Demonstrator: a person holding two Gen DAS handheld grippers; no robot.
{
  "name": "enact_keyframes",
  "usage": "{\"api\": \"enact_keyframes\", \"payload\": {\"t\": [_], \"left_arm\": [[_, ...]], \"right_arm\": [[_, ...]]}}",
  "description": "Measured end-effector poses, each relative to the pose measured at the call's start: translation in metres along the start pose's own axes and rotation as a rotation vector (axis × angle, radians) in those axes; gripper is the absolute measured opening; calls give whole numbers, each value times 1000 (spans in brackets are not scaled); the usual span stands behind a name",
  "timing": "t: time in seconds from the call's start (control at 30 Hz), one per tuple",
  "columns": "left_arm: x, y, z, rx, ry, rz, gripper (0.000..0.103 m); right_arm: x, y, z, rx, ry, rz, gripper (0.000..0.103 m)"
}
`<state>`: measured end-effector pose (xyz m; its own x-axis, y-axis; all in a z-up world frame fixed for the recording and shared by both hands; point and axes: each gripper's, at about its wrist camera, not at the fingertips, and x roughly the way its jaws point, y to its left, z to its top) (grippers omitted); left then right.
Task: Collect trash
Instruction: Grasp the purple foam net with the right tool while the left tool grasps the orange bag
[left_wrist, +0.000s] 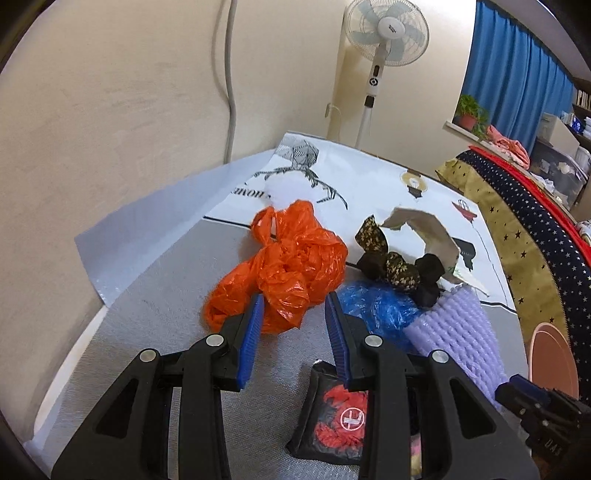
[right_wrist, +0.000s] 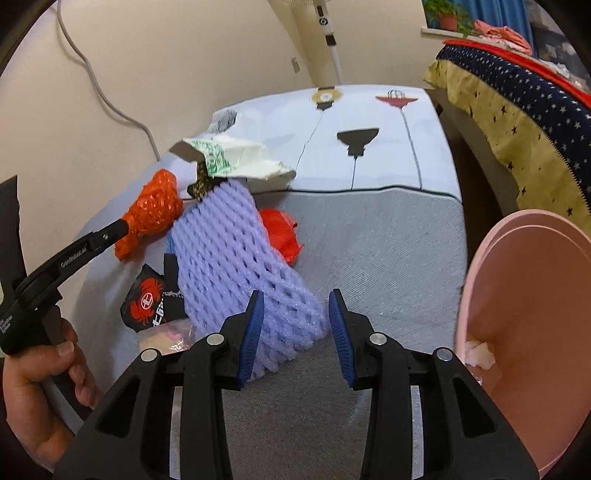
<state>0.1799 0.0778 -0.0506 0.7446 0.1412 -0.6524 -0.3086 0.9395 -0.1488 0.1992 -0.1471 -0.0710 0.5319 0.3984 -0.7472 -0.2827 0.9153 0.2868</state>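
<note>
Both my tools gape empty: left tool at the orange plastic bag, right tool around the purple foam net. Both look light and crushable; I'd pinch bunched folds. Grey cloth surface, pink bin right, fan behind.

- My grippers' fingers carry blue ribbed pads on black frames.
- The crumpled plastic bag is bright orange.
- The foam net sleeve is pale lilac, in a diamond mesh.
- The wrapper is black with a red print and a white circle.
- The bin is pink.
- The table cover is grey weave, white with black line drawings at its far edge.
</note>
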Motion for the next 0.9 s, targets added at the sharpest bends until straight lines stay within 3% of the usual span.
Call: {"api": "enact_keyframes", "payload": {"t": [0.1, 0.17, 0.23, 0.3, 0.47, 0.9], "left_arm": [[5, 1, 0, -2, 11, 0, 34], [9, 4, 1, -12, 20, -7, 34], [11, 6, 1, -21, 27, -14, 34], [12, 10, 2, -35, 35, -22, 23], [5, 9, 4, -27, 22, -41, 10], [-49, 1, 8, 32, -60, -72, 2]], "right_arm": [[5, 3, -1, -13, 14, 5, 28], [6, 4, -2, -21, 23, 12, 13], [6, 6, -2, -30, 25, 20, 10], [3, 9, -1, -45, 14, 23, 9], [-16, 16, 5, -66, -49, 34, 8], [-85, 29, 10, -103, -227, -2, 8]]}}
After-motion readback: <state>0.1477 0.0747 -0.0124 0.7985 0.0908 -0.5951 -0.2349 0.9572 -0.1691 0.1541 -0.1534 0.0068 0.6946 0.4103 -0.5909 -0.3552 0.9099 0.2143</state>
